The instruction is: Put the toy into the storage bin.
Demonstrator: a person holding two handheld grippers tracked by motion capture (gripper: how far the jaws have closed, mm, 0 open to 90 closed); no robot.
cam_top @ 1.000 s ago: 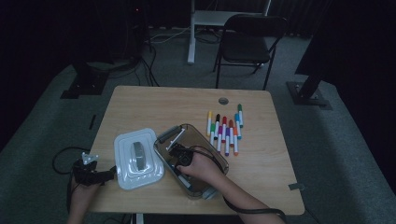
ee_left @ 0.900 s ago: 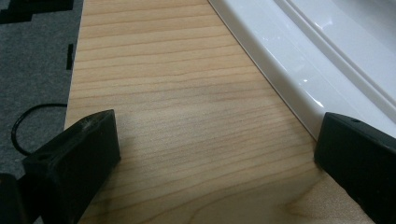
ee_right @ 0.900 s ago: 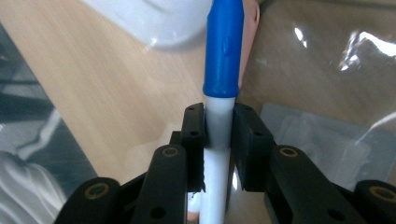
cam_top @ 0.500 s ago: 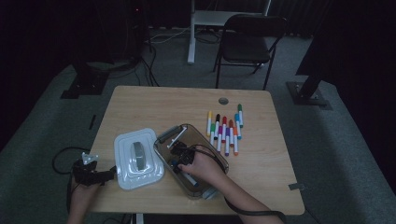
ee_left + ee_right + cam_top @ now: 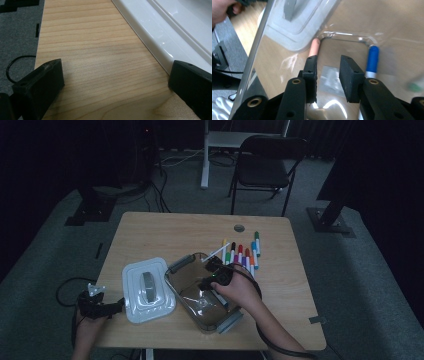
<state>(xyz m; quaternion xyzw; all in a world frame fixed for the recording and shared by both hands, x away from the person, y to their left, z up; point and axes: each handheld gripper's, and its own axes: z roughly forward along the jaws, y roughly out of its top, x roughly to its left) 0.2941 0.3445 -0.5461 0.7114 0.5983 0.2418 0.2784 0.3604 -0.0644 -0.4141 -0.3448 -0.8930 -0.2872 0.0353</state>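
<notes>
Markers, a pink one (image 5: 314, 47) and a blue one (image 5: 372, 59), lying inside the clear box (image 5: 186, 290) near the table's (image 5: 165, 232) front edge, with the right gripper (image 5: 328, 78) released and empty between them, and the left gripper (image 5: 115, 82) open beside the white lid (image 5: 148, 289).

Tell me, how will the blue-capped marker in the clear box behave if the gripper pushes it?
The blue-capped marker looks round and smooth, so it will probably roll. The clear box floor looks glossy, so it may slide easily. It lies near the wall, which would likely stop it.
</notes>
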